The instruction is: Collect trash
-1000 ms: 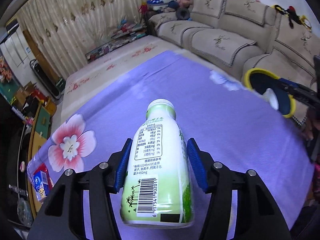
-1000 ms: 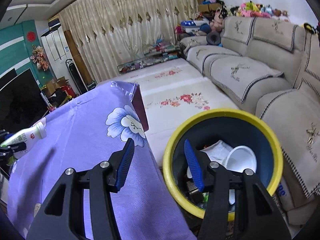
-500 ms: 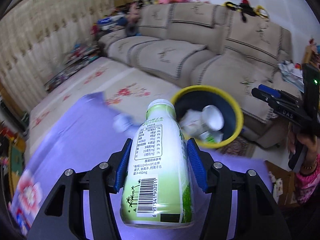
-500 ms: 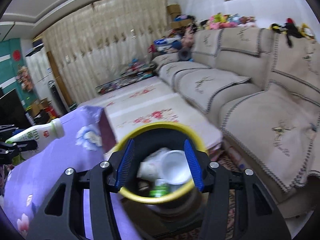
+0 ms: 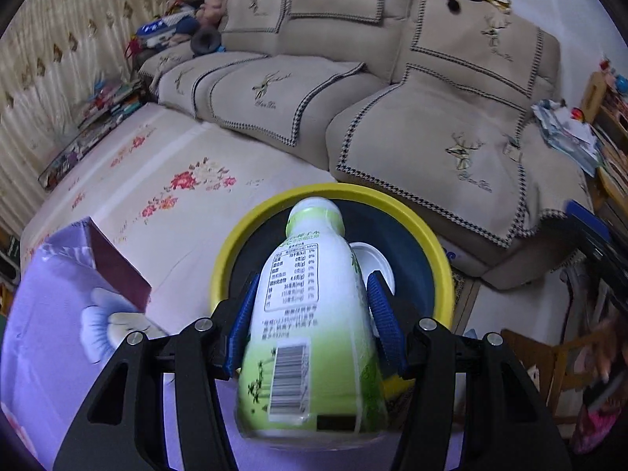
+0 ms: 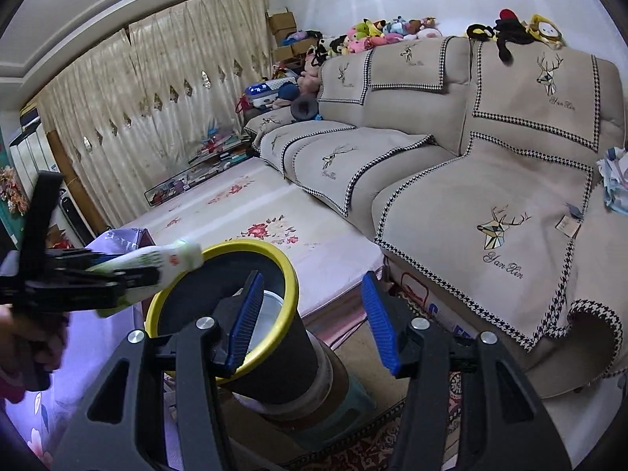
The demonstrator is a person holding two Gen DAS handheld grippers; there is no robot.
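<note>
My left gripper [image 5: 312, 306] is shut on a white and green drink bottle [image 5: 310, 337], cap pointing forward over the mouth of the yellow-rimmed dark trash bin [image 5: 439, 259]. A white cup [image 5: 375, 261] lies inside the bin. In the right wrist view the bottle [image 6: 157, 263] is held level with its cap over the bin's near-left rim [image 6: 288, 274]. My right gripper [image 6: 310, 322] is open and empty, just right of the bin and above the floor.
The purple flowered tablecloth [image 5: 51, 337] covers the table at the left, its corner beside the bin. A beige sofa [image 6: 490, 180] runs along the back and right. A floral floor mat [image 6: 251, 212] lies between table and sofa.
My left gripper has carried the bottle from over the table to above the bin's mouth. My right gripper has swung right, away from the bin's opening.
</note>
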